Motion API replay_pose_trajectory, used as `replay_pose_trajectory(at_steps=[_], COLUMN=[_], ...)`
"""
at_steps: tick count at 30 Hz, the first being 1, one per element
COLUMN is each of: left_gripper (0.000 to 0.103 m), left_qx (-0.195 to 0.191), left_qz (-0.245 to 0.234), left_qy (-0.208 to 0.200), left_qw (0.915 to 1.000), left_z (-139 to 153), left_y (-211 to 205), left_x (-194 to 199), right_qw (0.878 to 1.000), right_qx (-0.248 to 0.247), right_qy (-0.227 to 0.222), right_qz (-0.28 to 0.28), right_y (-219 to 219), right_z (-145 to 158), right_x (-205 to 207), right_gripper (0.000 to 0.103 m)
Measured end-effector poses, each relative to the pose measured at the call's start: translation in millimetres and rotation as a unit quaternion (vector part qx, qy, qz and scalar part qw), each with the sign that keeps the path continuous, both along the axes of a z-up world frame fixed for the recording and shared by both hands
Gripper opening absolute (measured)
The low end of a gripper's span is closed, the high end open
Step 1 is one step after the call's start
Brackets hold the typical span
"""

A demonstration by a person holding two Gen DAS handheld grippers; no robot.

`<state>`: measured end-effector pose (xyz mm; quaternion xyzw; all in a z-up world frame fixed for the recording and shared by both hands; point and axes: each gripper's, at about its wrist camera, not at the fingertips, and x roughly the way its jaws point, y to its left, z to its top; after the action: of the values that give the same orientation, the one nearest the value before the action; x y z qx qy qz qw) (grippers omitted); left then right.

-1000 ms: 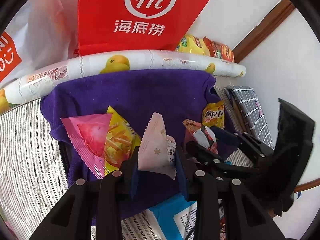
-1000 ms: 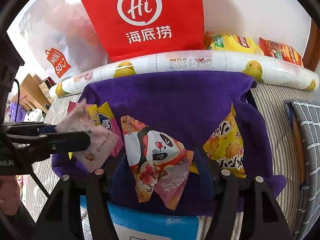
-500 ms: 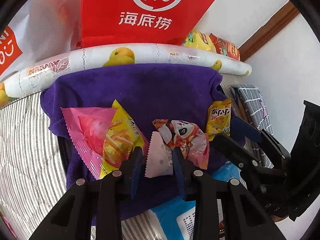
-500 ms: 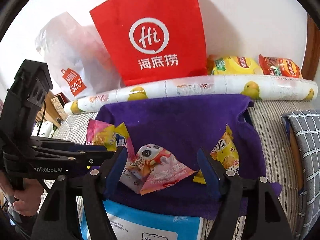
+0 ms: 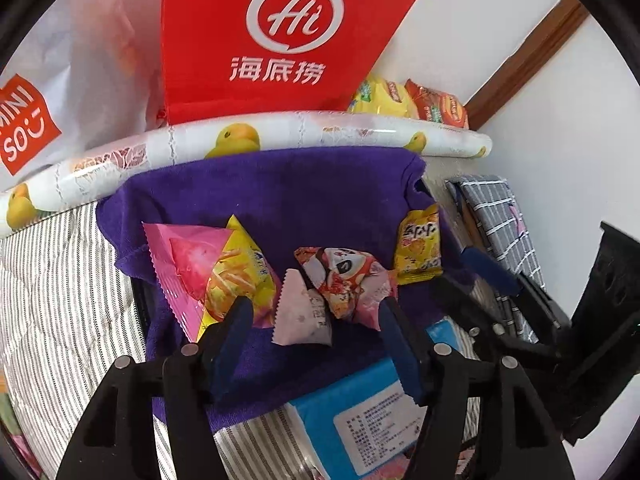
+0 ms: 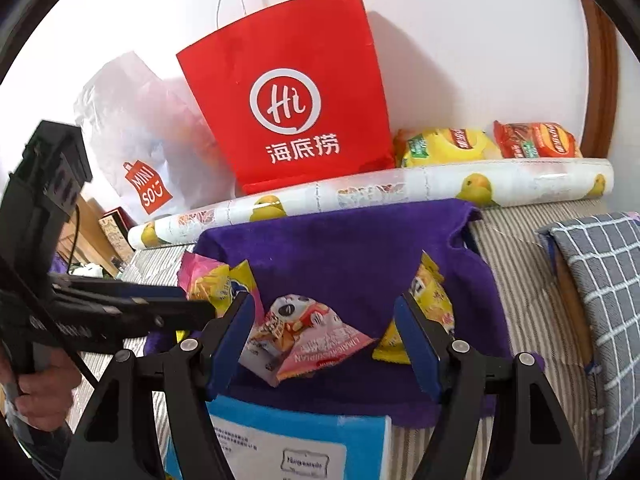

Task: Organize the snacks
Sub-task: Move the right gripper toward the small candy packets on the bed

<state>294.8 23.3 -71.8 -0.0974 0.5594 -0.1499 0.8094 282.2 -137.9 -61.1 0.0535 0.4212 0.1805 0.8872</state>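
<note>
Here, the snacks lie on a purple towel (image 5: 280, 200): a white packet (image 5: 302, 314) flat, touching a panda packet (image 5: 344, 276) on its right, a pink packet (image 5: 180, 264) and yellow chip packet (image 5: 240, 276) overlapping to its left, a yellow packet (image 5: 418, 252) farther right. Left tongs (image 5: 316, 344) spread wide, holding nothing (white packet sits between the tips, untouched). Right tongs (image 6: 326, 336) likewise agape and empty, above the panda packet. Blue pack (image 6: 296, 436) at the near towel edge; red bag (image 6: 288, 96) behind.
</note>
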Motion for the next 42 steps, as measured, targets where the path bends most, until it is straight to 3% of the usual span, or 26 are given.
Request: replay_pose_trajectory(at_steps=[7, 14, 23, 34, 42], left_gripper=[0.064, 0.064, 0.066, 0.069, 0.069], left_qx=[-0.01, -0.017, -0.022, -0.019, -0.014], left_qz=[-0.009, -0.022, -0.046, -0.06, -0.075], left_qy=[-0.026, -0.057, -0.089, -0.108, -0.118], left_qw=[0.9996, 0.998, 0.9947, 0.9922, 0.9901], left_z=[24, 49, 72, 87, 93], left_y=[-1, -3, -12, -20, -30], left_x=[-13, -30, -49, -66, -76], right_qw=[0.999, 0.997, 0.996, 0.996, 0.995], right_qx=[-0.026, -0.049, -0.05, -0.046, -0.014], right_qy=[0.013, 0.02, 0.016, 0.047, 0.071], right_qz=[-0.015, -0.049, -0.066, -0.061, -0.066], right_y=[-5, -20, -39, -42, -43], right_z=[7, 19, 21, -2, -14], right_x=[-19, -41, -82, -131, -145], right_gripper=[0.072, 0.079, 0.08, 0.079, 0.074])
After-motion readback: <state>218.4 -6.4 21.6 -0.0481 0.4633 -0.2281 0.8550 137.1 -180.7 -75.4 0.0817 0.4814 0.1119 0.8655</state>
